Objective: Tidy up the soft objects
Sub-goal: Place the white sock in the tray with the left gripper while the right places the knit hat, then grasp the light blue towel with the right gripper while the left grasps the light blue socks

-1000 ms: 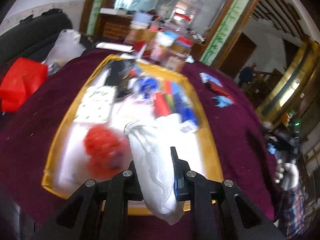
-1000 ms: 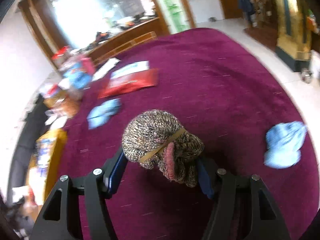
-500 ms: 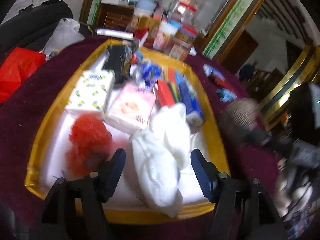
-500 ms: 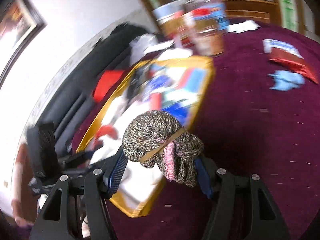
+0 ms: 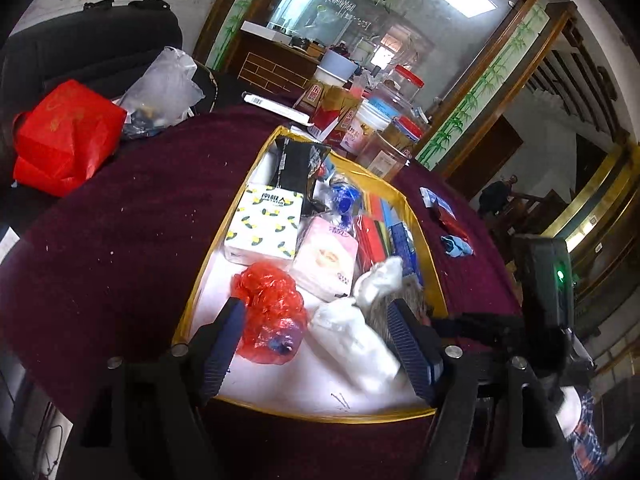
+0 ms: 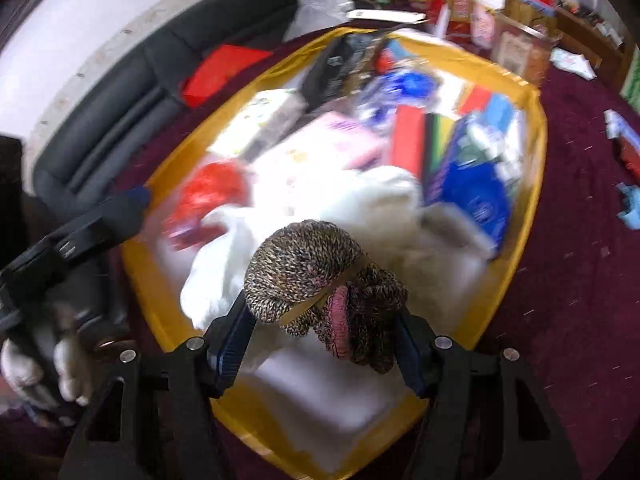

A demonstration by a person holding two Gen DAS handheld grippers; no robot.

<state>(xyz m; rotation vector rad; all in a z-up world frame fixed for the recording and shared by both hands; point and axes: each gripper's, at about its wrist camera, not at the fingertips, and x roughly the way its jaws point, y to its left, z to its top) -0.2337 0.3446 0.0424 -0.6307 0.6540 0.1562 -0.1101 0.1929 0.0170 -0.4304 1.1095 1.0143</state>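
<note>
A yellow-rimmed tray lies on the maroon tablecloth. My left gripper is open and empty over the tray's near end. A white cloth bundle and a red plastic bag lie in the tray between its fingers. My right gripper is shut on a brown knitted bundle bound by a rubber band, held above the tray's near part. That bundle shows partly in the left wrist view, behind the left gripper's right finger.
The tray also holds tissue packs, a pink pack, a black packet and coloured boxes. Jars and boxes stand behind it. A red bag lies at the left. A blue cloth lies on the tablecloth at the right.
My left gripper opened and let go of the white cloth bundle, which now lies in the tray. My right gripper carried the knitted bundle from the open tablecloth to above the tray.
</note>
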